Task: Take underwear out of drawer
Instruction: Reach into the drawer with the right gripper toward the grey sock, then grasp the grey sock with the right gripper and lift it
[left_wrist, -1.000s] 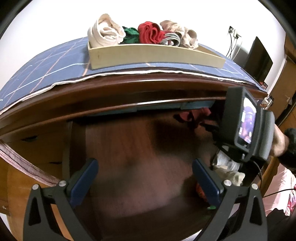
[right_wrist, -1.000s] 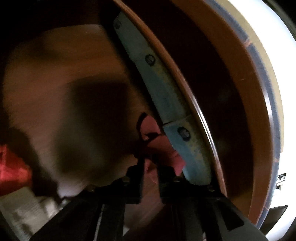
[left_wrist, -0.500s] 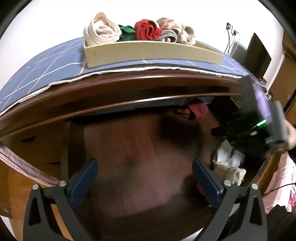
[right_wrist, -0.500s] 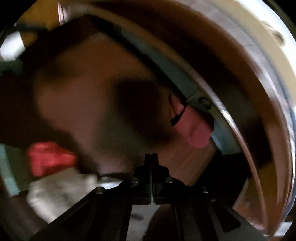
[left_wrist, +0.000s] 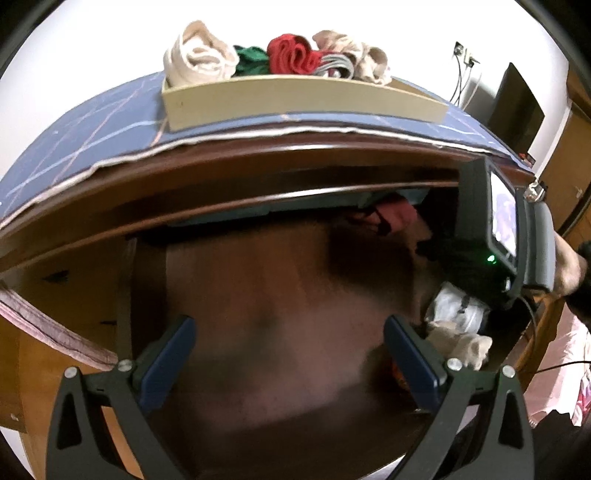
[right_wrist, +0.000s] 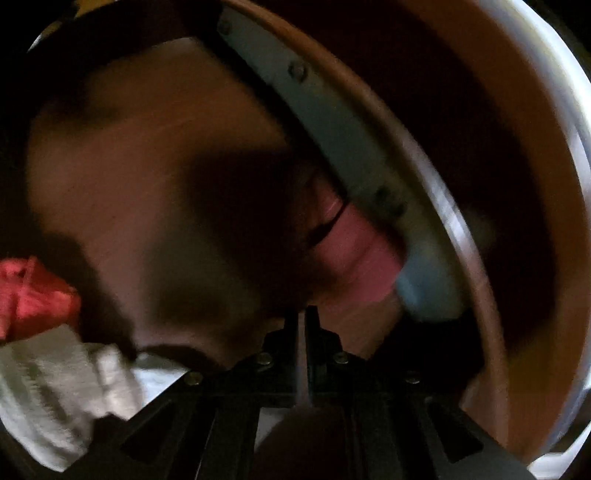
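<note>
Underwear, pink with a dark trim (right_wrist: 351, 243), lies at the back of the open drawer (left_wrist: 258, 280), tucked against the grey rail under the rear edge; my left camera shows the same piece (left_wrist: 395, 216) at the far right of the drawer. My right gripper (right_wrist: 301, 314) has its jaws closed together with nothing between them, tips just short of the pink piece and not touching it. More garments sit in the drawer's right front corner: a red one (right_wrist: 33, 295) and white and beige ones (left_wrist: 456, 325) bunched together. My left gripper (left_wrist: 288, 354) hangs over the bare wooden drawer floor with its blue pads (left_wrist: 168, 363) spread wide and nothing held. On top of the dresser a blue checked cloth (left_wrist: 92, 133) carries a shallow beige tray (left_wrist: 295, 101) holding rolled garments in cream, green, red and grey. The right-hand view is blurred, so finer detail there is unreadable.
</note>
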